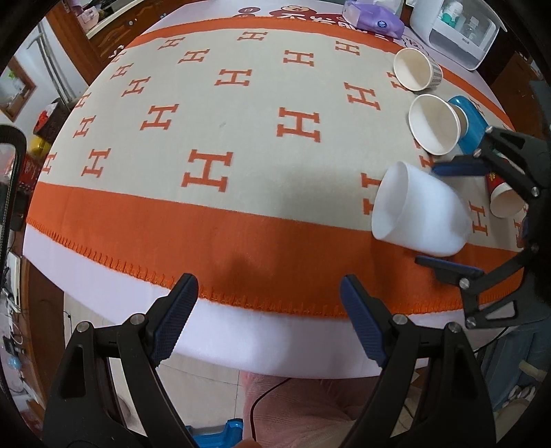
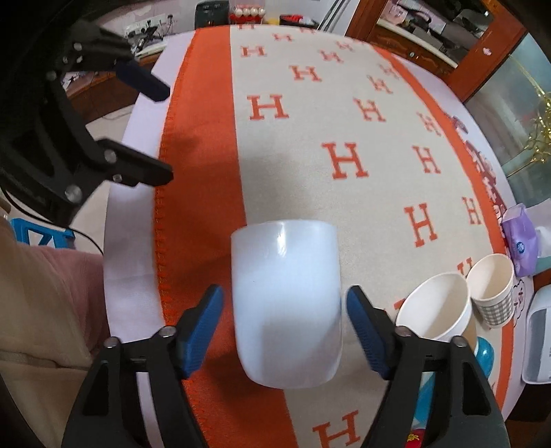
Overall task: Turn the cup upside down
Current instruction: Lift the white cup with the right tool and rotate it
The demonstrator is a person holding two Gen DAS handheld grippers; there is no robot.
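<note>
between spread right gripper point(image 2: 284, 331) fingers, white cup point(image 2: 287, 303) on its side

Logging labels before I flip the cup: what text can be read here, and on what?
"H", repeated in orange: blanket.
Red characters on the far cloth: cut off, unreadable.
Purple pack logo: too small.
Red cup yellow print: blurred.
White cup: no text.
</note>
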